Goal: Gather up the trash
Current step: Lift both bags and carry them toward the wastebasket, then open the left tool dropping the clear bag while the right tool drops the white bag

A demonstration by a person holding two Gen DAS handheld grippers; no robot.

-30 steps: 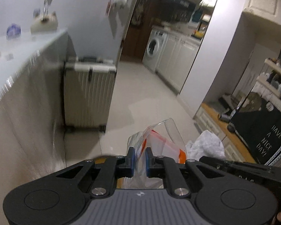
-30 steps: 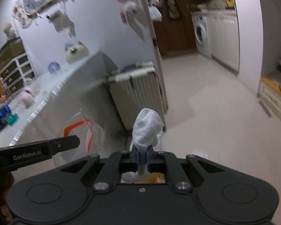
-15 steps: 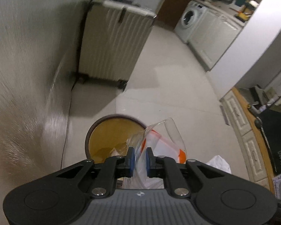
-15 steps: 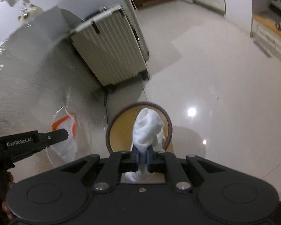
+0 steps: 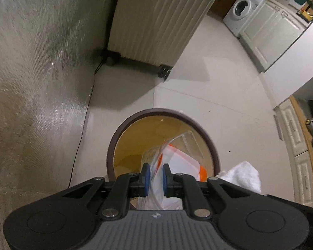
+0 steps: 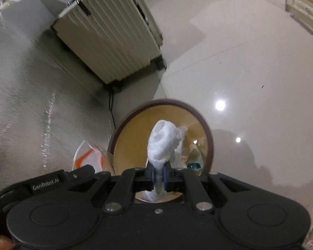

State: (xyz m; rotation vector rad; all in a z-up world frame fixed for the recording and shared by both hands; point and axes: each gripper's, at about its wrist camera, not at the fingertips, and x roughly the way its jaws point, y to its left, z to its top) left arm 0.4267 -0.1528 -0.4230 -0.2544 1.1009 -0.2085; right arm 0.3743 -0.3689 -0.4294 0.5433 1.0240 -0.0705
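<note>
A round trash bin with a dark brown rim [image 5: 133,117] [image 6: 123,123] and tan inside stands on the pale floor right below both grippers. My left gripper [image 5: 156,174] is shut on a clear plastic bag with orange and white print [image 5: 179,158], which hangs over the bin's mouth. My right gripper [image 6: 158,173] is shut on a crumpled white tissue [image 6: 162,143], also over the bin's opening. In the right wrist view the plastic bag [image 6: 87,156] shows at the left, beside the bin's rim. In the left wrist view the tissue [image 5: 243,176] shows at the right. Some coloured trash [image 6: 195,164] lies inside the bin.
A ribbed beige suitcase [image 5: 156,20] [image 6: 110,41] stands on wheels beyond the bin, against a glossy grey counter side [image 5: 31,83]. A thin black cable [image 5: 81,137] runs down along the floor by the counter. White cabinets and a washing machine [image 5: 242,8] line the far right.
Both grippers have come down and tipped toward the floor, from counter height to just above the bin. The bin came into view and grew larger. Both still hold their items.
</note>
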